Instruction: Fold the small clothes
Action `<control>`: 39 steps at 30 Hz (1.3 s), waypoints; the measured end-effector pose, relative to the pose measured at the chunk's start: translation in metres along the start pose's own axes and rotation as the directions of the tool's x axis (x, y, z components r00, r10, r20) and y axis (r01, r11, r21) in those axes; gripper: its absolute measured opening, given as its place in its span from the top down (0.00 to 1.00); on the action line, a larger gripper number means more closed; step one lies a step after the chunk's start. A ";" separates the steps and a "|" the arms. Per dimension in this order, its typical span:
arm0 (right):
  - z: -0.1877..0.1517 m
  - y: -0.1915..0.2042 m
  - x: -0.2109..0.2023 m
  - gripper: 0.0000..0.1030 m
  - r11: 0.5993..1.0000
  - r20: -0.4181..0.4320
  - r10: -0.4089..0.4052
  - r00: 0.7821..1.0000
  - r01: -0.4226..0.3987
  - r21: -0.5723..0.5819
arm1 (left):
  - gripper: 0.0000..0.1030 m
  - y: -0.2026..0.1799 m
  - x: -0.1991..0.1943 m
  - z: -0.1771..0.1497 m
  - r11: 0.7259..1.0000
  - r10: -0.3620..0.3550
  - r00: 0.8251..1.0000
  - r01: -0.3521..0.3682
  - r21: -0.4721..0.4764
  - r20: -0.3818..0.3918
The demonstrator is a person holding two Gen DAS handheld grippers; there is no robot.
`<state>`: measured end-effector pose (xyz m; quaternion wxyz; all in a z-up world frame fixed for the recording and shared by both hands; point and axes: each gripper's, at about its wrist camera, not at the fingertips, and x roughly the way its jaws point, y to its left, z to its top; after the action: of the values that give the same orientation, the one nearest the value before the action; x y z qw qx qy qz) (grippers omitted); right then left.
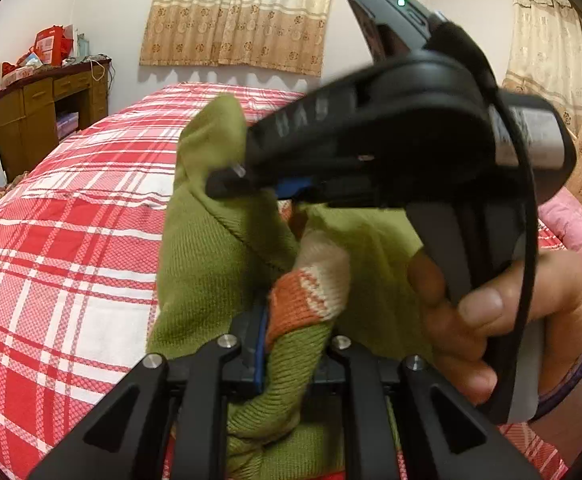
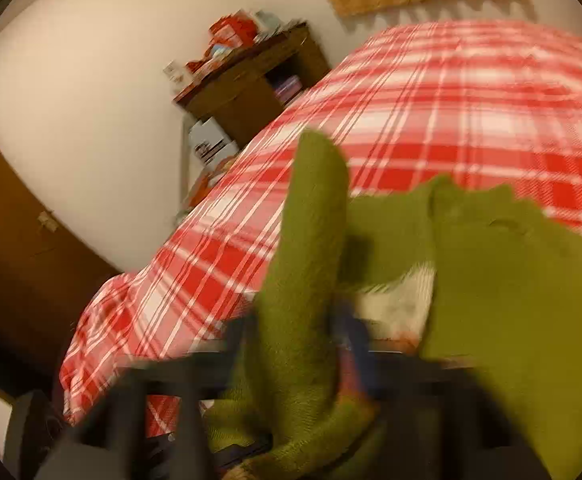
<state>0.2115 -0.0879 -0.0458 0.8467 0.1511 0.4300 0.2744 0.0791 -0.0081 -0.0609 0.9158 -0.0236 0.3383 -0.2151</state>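
Green knit sweater [image 1: 211, 248] hangs bunched above the plaid bed [image 1: 63, 240]; left claw [image 1: 291, 354] is clenched on its orange-trimmed cuff, right claw [image 1: 227, 178] on another fold. Advisable: draw both grips apart, lay it flat before folding.

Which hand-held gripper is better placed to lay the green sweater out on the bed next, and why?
Probably the right hand-held gripper. It pinches an upper fold of the green sweater and hangs above the plaid bed. The left hand-held gripper clamps the bunched striped end, better suited to anchoring.
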 end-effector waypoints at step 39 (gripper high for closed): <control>-0.033 -0.048 -0.035 0.84 0.987 0.088 -0.009 0.996 -0.006 0.161 | 0.86 -0.023 -0.009 -0.017 0.993 -0.109 0.993 0.110 0.031 -0.036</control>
<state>0.1836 -0.1472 -0.0663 0.8502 0.2308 0.4129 0.2312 0.0538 -0.0235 -0.0641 0.8969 -0.0234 0.3489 -0.2707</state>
